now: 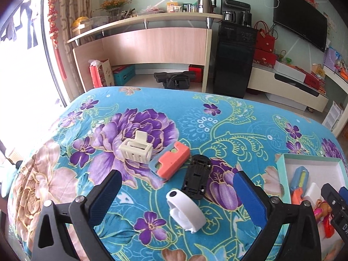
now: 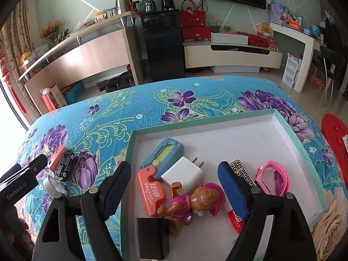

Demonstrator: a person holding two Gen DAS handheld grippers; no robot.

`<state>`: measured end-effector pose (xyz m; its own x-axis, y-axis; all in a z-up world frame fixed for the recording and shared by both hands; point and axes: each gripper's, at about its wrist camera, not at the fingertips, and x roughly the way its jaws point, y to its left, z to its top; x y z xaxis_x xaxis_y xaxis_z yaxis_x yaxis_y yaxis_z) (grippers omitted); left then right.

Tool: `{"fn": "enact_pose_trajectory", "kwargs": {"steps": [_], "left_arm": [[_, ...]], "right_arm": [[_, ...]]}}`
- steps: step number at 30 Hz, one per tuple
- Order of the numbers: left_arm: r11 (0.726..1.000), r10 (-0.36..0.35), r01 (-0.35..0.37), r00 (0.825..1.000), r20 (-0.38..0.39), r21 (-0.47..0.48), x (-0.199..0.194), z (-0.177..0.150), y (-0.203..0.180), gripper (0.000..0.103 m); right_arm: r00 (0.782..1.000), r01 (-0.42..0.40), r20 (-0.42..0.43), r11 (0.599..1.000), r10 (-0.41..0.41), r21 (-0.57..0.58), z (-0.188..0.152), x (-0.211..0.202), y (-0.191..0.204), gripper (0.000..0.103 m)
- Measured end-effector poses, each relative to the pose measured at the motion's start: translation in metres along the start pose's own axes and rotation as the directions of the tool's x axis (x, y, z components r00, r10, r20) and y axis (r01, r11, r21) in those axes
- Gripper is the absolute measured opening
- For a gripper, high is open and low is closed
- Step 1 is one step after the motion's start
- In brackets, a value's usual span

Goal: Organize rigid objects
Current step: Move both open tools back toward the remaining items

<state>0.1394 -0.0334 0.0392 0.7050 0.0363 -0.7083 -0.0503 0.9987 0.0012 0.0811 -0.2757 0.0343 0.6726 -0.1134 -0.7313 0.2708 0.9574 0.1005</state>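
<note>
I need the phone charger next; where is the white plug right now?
The white plug lies inside the box, in the right wrist view, between the orange knife and the toy dog, ahead of the open right gripper.

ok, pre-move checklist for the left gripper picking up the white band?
1. Left gripper open: ok.
2. White band between the fingers: ok.
3. Black toy car apart from the band: not ok, it looks to touch the band's far end.
4. Free floor in box: ok, far half bare.
5. Right gripper open and holding nothing: ok.
6. Band lying stable on the cloth: cannot tell.
</note>
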Motion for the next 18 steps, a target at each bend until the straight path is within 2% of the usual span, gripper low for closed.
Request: {"fn": "enact_pose_trajectory", "kwargs": {"steps": [8, 18], "left_arm": [[0.996, 0.063, -0.061, 0.998, 0.02, -0.062, -0.001, 0.002, 0.039, 0.103], [0.973, 0.14, -0.13, 0.989, 0.041, -0.191, -0.009, 0.001, 0.104, 0.103]], "right_arm": [[1.0, -0.006, 0.011, 1.0, 0.007, -0.026, 0.0, 0.001, 0.028, 0.083], [0.991, -0.126, 0.019, 0.985, 0.129, -0.115, -0.005, 0.004, 0.088, 0.084]]}}
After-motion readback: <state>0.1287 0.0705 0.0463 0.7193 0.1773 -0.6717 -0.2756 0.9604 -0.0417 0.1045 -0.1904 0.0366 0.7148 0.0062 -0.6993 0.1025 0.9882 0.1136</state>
